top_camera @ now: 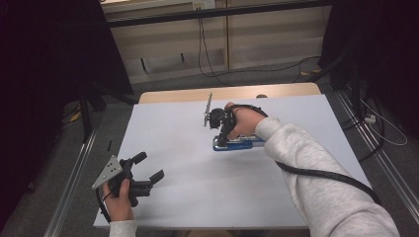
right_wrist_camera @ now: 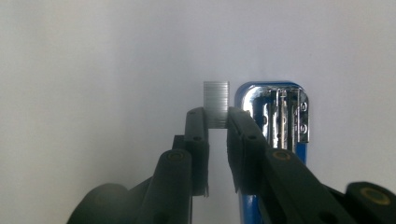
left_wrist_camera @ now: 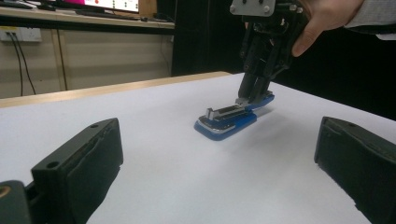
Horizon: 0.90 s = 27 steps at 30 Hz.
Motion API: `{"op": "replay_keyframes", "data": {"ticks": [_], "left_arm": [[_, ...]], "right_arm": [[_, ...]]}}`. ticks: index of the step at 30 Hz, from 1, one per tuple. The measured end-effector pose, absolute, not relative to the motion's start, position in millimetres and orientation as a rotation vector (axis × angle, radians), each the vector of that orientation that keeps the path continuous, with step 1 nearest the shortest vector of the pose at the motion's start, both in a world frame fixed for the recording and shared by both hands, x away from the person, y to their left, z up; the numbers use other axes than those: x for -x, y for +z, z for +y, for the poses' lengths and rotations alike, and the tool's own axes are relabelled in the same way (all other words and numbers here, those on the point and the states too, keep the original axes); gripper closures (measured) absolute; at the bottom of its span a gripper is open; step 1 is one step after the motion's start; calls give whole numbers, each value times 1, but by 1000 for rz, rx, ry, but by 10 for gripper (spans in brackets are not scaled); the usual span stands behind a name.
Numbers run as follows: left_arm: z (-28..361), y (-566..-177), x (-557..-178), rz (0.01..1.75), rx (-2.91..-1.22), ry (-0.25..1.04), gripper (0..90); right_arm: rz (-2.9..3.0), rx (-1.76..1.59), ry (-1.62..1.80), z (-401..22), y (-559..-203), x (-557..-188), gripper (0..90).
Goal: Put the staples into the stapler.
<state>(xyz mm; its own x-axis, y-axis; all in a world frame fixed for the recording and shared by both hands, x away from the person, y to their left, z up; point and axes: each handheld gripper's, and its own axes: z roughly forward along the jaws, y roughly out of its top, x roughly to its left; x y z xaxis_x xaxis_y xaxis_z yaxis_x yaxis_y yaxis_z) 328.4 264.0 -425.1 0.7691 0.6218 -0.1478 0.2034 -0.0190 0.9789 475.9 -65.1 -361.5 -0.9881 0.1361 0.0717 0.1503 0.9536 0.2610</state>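
A blue stapler (top_camera: 238,144) lies opened flat on the white table, its chrome staple channel (right_wrist_camera: 276,112) facing up. My right gripper (right_wrist_camera: 216,120) points down just beside the channel's front end and is shut on a short silver strip of staples (right_wrist_camera: 216,99), which sticks out past the fingertips. From the left gripper view the right gripper (left_wrist_camera: 254,91) stands steeply over the stapler (left_wrist_camera: 228,120). My left gripper (top_camera: 149,167) rests near the table's front left corner, jaws wide open and empty, aimed toward the stapler.
The white tabletop (top_camera: 188,148) has a wooden strip (top_camera: 227,92) along its far edge. Cables (top_camera: 202,44) hang behind the table, and metal rails (top_camera: 74,173) run along the floor on both sides.
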Motion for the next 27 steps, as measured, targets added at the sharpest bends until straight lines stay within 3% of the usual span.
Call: {"op": "replay_keyframes", "data": {"ticks": [27], "left_arm": [[262, -425, -328, 678, -1617, 385, 13]], "right_arm": [[-3083, 291, -403, -66, -366, -501, 784]]}}
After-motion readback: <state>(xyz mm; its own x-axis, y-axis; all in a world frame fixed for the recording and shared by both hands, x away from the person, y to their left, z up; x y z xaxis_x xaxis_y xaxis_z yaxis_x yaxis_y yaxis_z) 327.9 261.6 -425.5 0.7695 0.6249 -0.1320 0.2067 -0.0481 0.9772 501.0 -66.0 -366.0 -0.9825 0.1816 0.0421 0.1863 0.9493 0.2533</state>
